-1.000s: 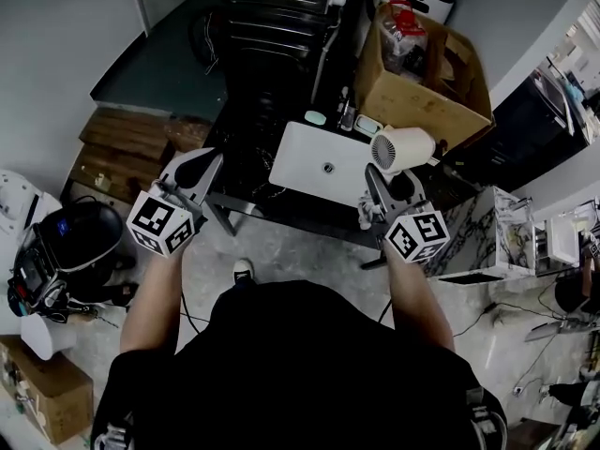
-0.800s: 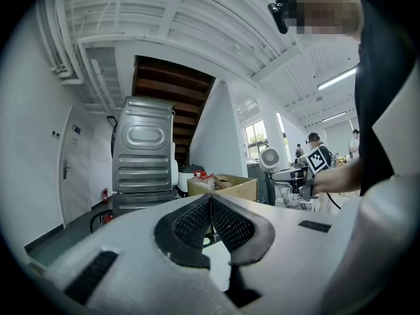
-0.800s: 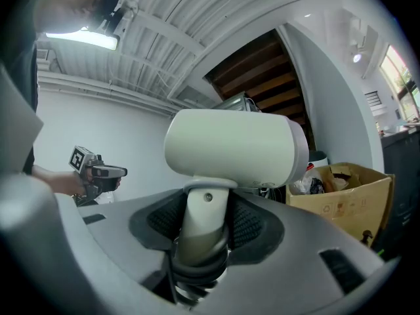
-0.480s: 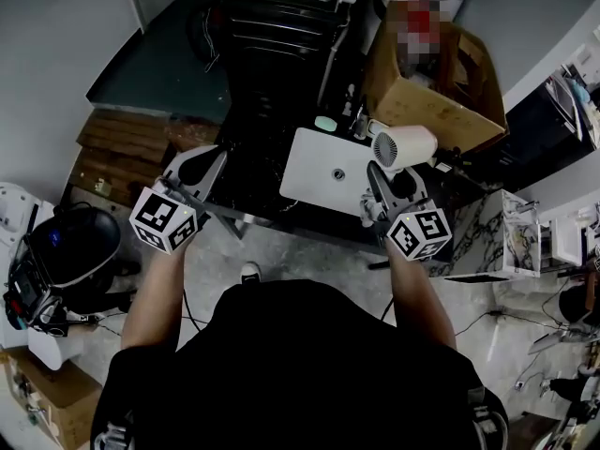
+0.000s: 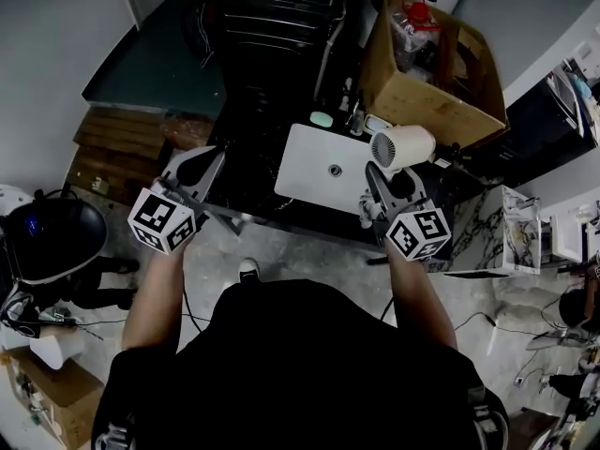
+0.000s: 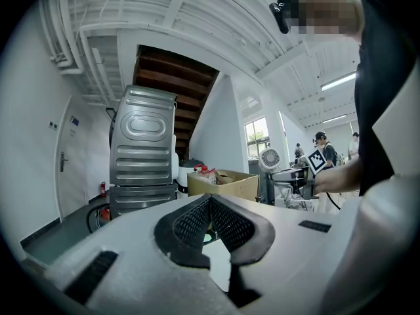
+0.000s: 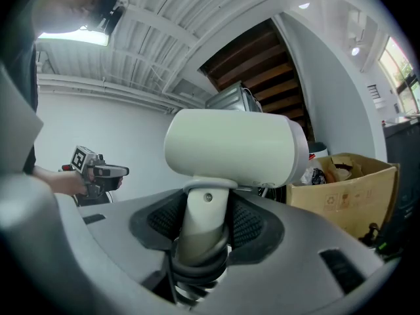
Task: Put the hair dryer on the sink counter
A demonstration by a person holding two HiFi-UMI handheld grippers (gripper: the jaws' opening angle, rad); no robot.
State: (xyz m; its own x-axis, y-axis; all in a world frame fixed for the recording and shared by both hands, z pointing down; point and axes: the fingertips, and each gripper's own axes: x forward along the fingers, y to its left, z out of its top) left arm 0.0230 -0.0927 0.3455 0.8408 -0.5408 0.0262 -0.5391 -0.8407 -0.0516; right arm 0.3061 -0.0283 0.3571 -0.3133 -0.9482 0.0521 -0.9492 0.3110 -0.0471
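Note:
A white hair dryer (image 5: 401, 146) stands upright in my right gripper (image 5: 386, 190), which is shut on its handle. It hangs over the right edge of the white sink basin (image 5: 319, 167) set in a dark counter (image 5: 248, 172). In the right gripper view the dryer's barrel (image 7: 233, 146) fills the middle, the pads (image 7: 246, 225) press on the handle (image 7: 200, 218), and a coiled cord sits below. My left gripper (image 5: 192, 172) is held over the counter's left end, shut with nothing in it, its tips touching (image 6: 210, 201). The dryer (image 6: 269, 159) shows far off in the left gripper view.
An open cardboard box (image 5: 441, 92) with bagged items stands behind the sink at the right. A dark ribbed appliance (image 5: 272, 17) rises behind the counter. Small toiletries (image 5: 323, 118) line the basin's far edge. A marble-patterned surface (image 5: 478, 228) lies at the right, a black rounded machine (image 5: 52, 242) on the floor left.
The head view has shifted slightly. Both grippers and the hair dryer stay almost where they were over the sink.

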